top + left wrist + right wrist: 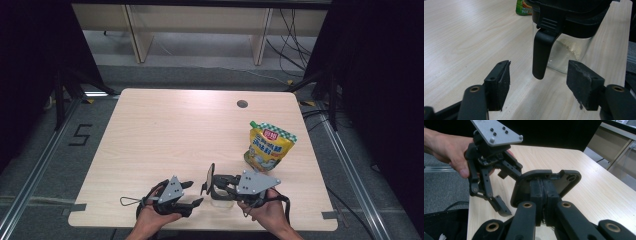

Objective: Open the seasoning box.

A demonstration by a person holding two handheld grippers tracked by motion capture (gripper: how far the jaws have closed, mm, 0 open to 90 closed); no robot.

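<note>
One glass jar (221, 201), one black lid (208, 179), one yellow pouch (268, 148), two claws

table (165, 135): light wood, round grommet hole (242, 104) near far edge | yellow seasoning pouch (268, 146): green-checked top, upright at right side | floor mark "5" (80, 134) left | desk legs (260, 35) behind

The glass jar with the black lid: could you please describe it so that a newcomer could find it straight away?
Start at the pale wooden table and go to its near edge, between the two hand-held grippers. There stands the clear glass jar, holding a little pale powder. Unlike the yellow pouch behind it, it is transparent, and the right gripper holds its black flip lid raised.
</note>
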